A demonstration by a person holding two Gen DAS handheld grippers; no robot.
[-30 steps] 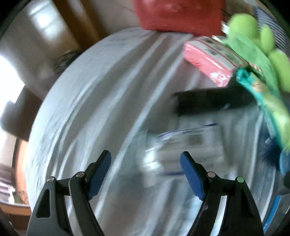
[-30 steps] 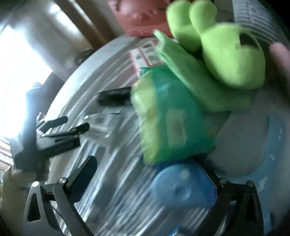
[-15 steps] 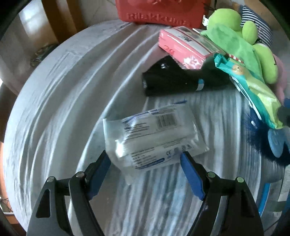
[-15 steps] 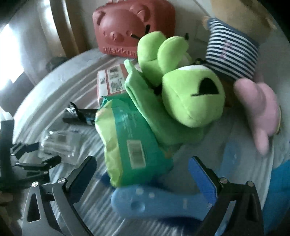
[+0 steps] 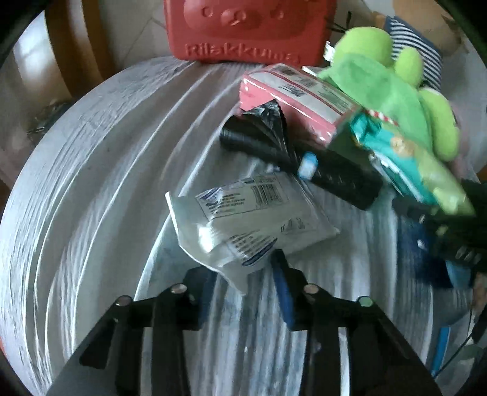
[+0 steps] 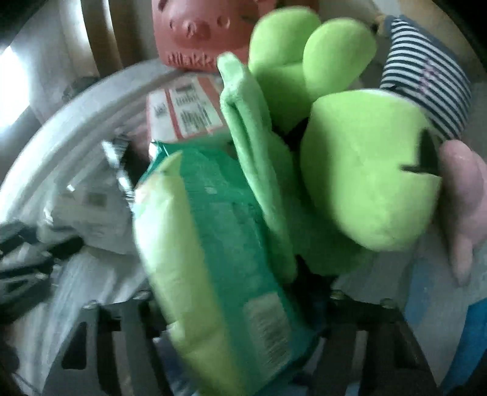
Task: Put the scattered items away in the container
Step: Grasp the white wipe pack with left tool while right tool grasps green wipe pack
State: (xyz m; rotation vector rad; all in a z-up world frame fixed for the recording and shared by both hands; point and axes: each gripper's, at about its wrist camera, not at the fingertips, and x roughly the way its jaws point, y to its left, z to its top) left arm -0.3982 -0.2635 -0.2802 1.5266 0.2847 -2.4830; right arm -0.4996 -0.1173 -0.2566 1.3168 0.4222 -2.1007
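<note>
A round white table (image 5: 91,189) with a streaky, ridged top carries the clutter; behind it stand a pale wall and a wooden chair back (image 5: 76,45). The left half of the top is bare up to its curved rim. The right half is crowded.

At the far rim stands a red moulded case (image 5: 246,27) with a bear face in relief. Near it lie a pink wrapped pack (image 5: 292,100), a black crinkled roll (image 5: 304,158), a glossy green pouch (image 6: 213,259), a soft green plush (image 6: 365,176) and a striped toy (image 6: 426,94).

The left gripper (image 5: 243,283) is closing on the near corner of a clear flat packet (image 5: 249,219) lying mid-table; its jaws flank that corner.

The right gripper (image 6: 237,323) is closing with the pouch between its jaws; blur hides whether they press it.
</note>
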